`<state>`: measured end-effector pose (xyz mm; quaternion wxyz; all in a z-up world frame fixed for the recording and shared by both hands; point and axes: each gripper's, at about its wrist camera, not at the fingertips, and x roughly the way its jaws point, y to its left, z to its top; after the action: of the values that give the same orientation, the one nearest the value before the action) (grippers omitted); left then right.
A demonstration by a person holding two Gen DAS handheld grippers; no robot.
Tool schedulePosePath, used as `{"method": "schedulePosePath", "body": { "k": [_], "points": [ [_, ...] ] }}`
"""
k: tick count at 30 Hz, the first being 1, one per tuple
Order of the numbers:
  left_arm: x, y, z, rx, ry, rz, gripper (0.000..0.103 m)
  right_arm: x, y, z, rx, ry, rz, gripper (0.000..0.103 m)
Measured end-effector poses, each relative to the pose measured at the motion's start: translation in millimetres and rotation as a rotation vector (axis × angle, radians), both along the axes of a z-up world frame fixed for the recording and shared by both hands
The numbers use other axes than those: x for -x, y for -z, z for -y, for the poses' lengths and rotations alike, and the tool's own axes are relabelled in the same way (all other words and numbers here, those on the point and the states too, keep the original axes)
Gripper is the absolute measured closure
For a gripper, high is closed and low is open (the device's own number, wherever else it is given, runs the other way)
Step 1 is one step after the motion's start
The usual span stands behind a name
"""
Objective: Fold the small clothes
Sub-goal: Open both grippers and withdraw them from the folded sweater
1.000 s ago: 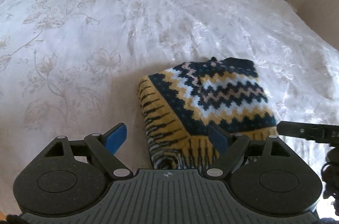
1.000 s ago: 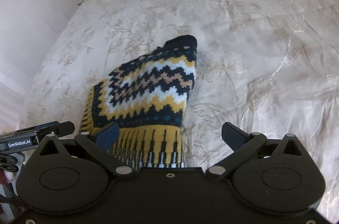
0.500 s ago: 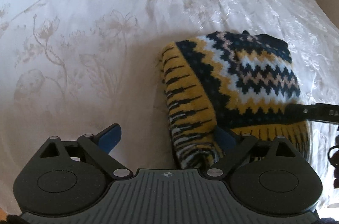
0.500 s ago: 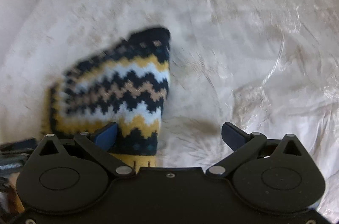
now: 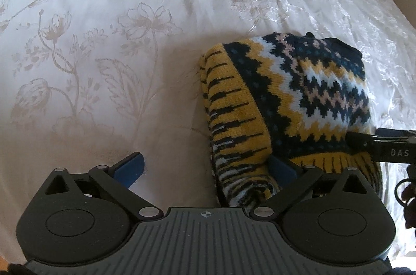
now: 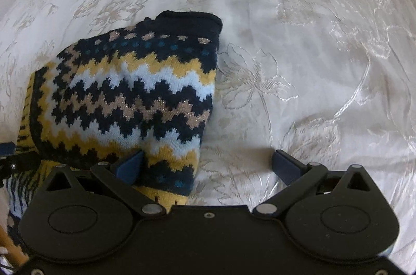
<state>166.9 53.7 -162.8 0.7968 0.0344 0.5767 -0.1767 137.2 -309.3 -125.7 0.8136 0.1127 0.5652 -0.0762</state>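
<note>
You've got both tongs, left [image 5: 205, 168] just spread wide and right [image 6: 208, 167], released and straddling the near corners of the folded sweater [image 6: 130, 93] on the bed [image 6: 312, 67], apparently set to pinch.

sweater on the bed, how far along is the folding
Done: the knit sweater already lies doubled into a compact bundle on the bedspread. In hand: nothing gripped; the left gripper and right gripper are open, each straddling a near corner. Left: possibly one more fold.
</note>
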Motion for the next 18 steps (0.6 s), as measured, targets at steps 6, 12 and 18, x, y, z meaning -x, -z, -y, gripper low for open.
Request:
{"method": "schedulePosePath", "body": {
  "k": [6, 12, 18],
  "points": [
    [10, -15, -1, -0.006, 0.018, 0.062, 0.001, 10, -13, 6, -0.039, 0.009, 0.052, 0.0],
    [23, -34, -12, 0.019, -0.018, 0.079, 0.001, 37, -40, 10, -0.068, 0.038, 0.15, 0.0],
    [40, -49, -18, 0.029, -0.038, 0.083, 0.001, 63, -62, 7, -0.103, 0.051, 0.204, 0.0]
  ]
}}
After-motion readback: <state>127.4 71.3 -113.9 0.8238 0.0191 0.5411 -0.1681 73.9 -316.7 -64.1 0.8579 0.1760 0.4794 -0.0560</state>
